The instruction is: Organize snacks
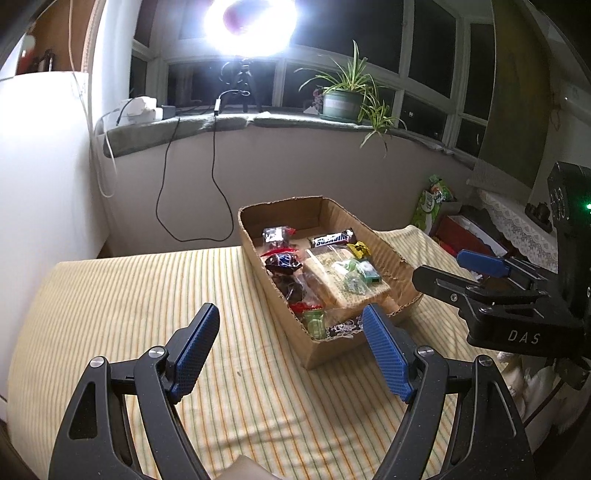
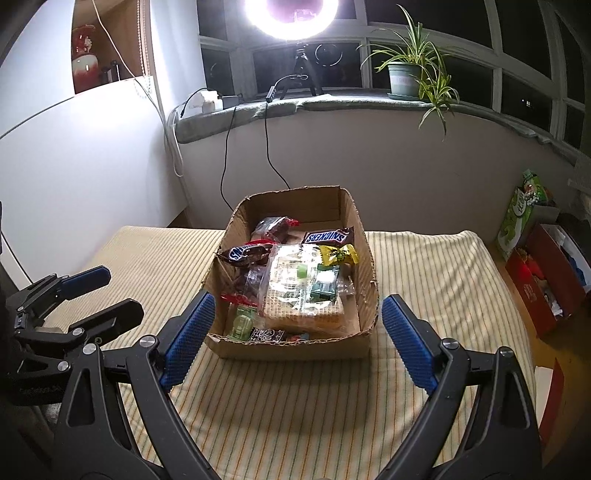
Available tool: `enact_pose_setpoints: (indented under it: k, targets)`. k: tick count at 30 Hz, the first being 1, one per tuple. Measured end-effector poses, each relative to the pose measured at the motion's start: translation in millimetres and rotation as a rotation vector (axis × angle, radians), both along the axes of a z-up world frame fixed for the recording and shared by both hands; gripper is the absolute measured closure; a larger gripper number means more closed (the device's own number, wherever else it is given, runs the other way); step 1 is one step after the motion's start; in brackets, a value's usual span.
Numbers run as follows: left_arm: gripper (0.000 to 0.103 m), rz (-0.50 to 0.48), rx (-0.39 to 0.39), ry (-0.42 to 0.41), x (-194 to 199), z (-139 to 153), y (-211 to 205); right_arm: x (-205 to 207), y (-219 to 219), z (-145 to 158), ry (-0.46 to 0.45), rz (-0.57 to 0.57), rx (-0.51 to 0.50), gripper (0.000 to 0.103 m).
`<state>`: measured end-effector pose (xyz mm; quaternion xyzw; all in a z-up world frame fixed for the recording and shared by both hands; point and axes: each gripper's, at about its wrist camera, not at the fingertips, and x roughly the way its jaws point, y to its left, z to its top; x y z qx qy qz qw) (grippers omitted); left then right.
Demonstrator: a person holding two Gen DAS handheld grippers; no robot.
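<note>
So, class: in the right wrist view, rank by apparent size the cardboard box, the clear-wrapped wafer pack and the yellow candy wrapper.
1. Brown cardboard box
2. Clear-wrapped wafer pack
3. Yellow candy wrapper

Count, both views:
- cardboard box (image 2: 364,258): 1, on striped bench (image 2: 443,280).
- Snickers bars: 2, one at the back (image 2: 327,236), one at left (image 2: 242,254).
- large clear cracker pack (image 2: 295,295): 1.
- yellow wrapped sweet (image 2: 338,254): 1.
- small green packets: 2 (image 2: 242,323), (image 2: 325,286).
- red-ended clear bags: at least 2; overlap prevents a firm count.
- potted plant (image 2: 402,79): 1.
- ring light (image 2: 301,14): 1.
</note>
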<state>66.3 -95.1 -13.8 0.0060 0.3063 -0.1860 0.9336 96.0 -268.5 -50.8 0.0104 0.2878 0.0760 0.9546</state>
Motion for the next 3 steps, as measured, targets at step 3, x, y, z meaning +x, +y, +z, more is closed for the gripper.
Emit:
enact_pose_setpoints:
  k: [3]
  targets:
    - [0.023, 0.002, 0.009, 0.005, 2.3, -2.3, 0.0, 0.1, -1.1, -1.4, 0.003, -0.006, 0.002, 0.009]
